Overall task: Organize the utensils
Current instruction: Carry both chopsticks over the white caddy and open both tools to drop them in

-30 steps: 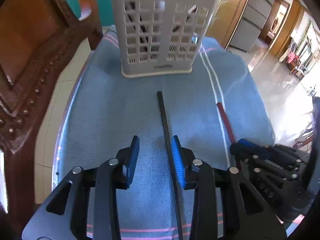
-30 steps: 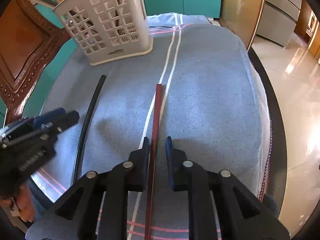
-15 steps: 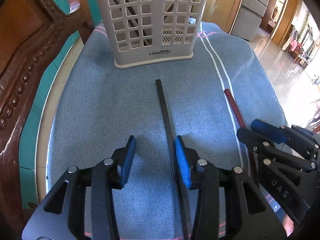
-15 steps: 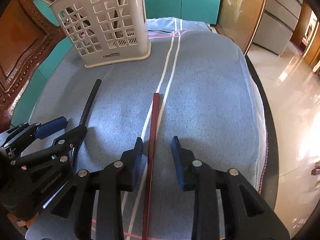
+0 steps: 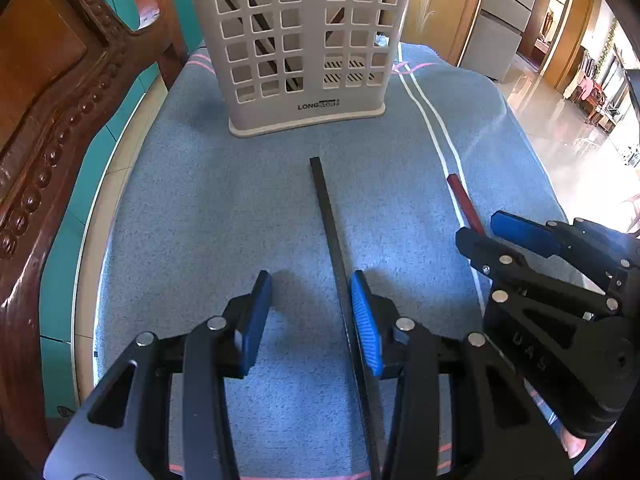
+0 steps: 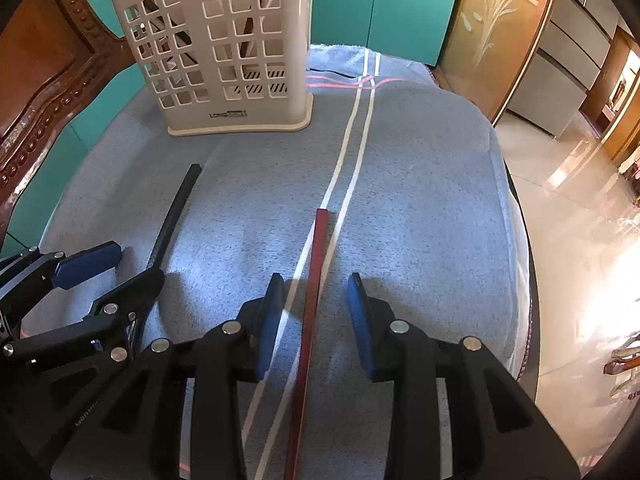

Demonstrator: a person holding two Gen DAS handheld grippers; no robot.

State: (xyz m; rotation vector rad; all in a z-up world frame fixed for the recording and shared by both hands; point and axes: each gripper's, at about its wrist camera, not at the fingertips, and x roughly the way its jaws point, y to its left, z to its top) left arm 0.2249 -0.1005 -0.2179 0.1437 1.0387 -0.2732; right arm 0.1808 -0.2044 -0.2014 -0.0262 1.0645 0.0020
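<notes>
Blue-padded left gripper (image 5: 308, 312) and right gripper (image 6: 316, 312) both stand parted, each astride 1 stick lying on the towel (image 6: 420, 208), pads not pressing. Centre the black chopstick (image 5: 326, 208) and red chopstick (image 6: 316, 264) before closing. Both tools pitch steeply down, toward the holder (image 5: 304, 40) beyond.

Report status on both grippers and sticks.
Left gripper open, black stick against one pad. Right gripper open astride red stick. Path to basket clear.
</notes>
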